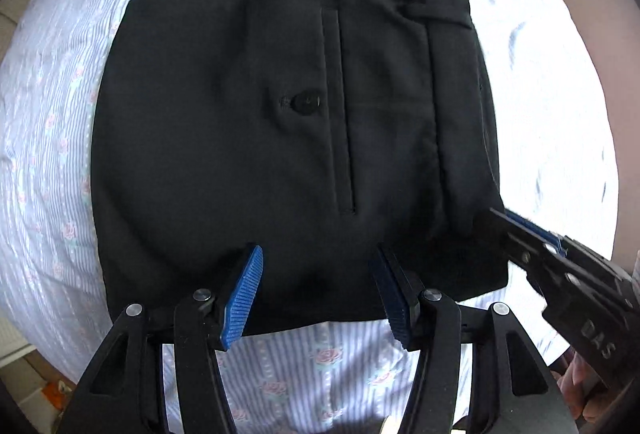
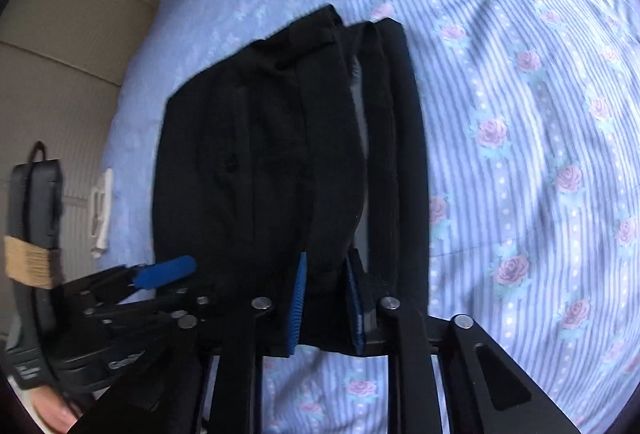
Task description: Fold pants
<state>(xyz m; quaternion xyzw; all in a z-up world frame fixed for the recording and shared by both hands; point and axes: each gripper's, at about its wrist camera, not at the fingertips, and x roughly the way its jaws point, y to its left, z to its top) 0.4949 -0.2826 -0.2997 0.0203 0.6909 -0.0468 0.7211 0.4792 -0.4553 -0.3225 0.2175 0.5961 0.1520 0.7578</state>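
Your black pants point(image 1: 280, 138) lie folded into a compact rectangle on the striped, rose-print bedsheet point(image 1: 52, 106), back pocket button point(image 1: 305, 102) facing up. Your left gripper point(image 1: 316, 290) hovers over the pants' near edge, jaws apart with nothing between them. Your right gripper point(image 2: 325, 304) is clamped on the pants' waistband corner.

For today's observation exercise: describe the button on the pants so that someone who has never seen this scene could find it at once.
Start at the striped, rose-printed bedsheet and find the folded black pants lying on it. Near the middle of their top face runs a long, narrow welt pocket. The small, round black button sits just beside that slit, the only glossy disc on the matte cloth.
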